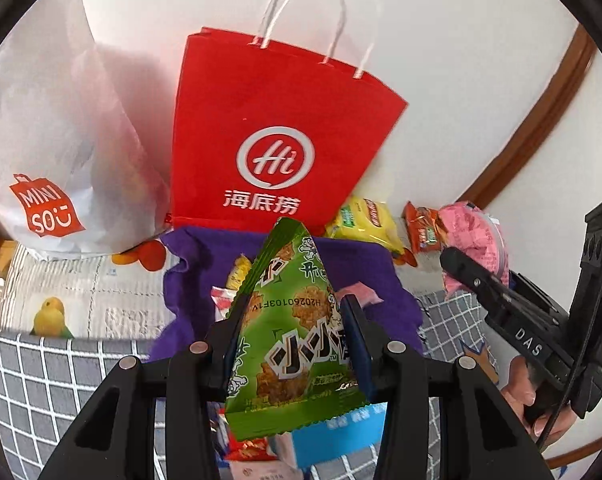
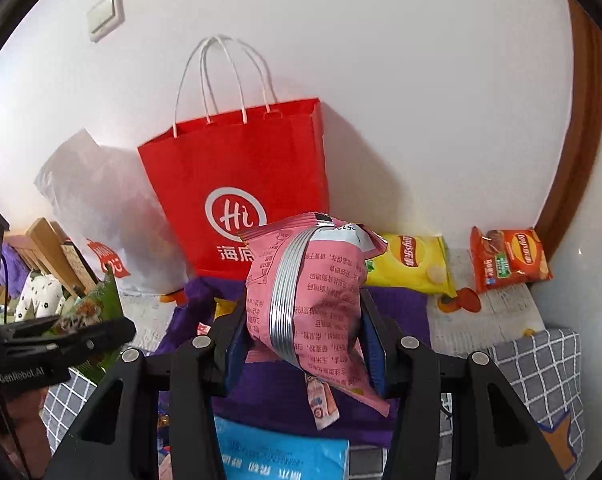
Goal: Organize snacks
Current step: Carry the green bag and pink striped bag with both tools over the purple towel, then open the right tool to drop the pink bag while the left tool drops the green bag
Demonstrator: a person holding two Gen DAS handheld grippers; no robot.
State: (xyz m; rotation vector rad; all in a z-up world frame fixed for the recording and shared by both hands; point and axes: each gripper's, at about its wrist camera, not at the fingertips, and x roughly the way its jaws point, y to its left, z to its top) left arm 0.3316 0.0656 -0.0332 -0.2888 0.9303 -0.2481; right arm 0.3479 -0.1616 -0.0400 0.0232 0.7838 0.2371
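Green snack packet (image 1: 289, 332): upright, long axis vertical, clamped in left gripper (image 1: 293, 344). Pink snack packet (image 2: 313, 300): upright, tilted slightly, clamped in right gripper (image 2: 305, 344); both grippers angled downward.

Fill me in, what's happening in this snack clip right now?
A person is sorting snacks with two handheld grippers. The left gripper is clamped on a green snack packet; the right gripper is clamped on a pink snack bag. Both are held up over a purple cloth, facing a red paper bag against the wall. Yellow and orange chip bags lie beside it.
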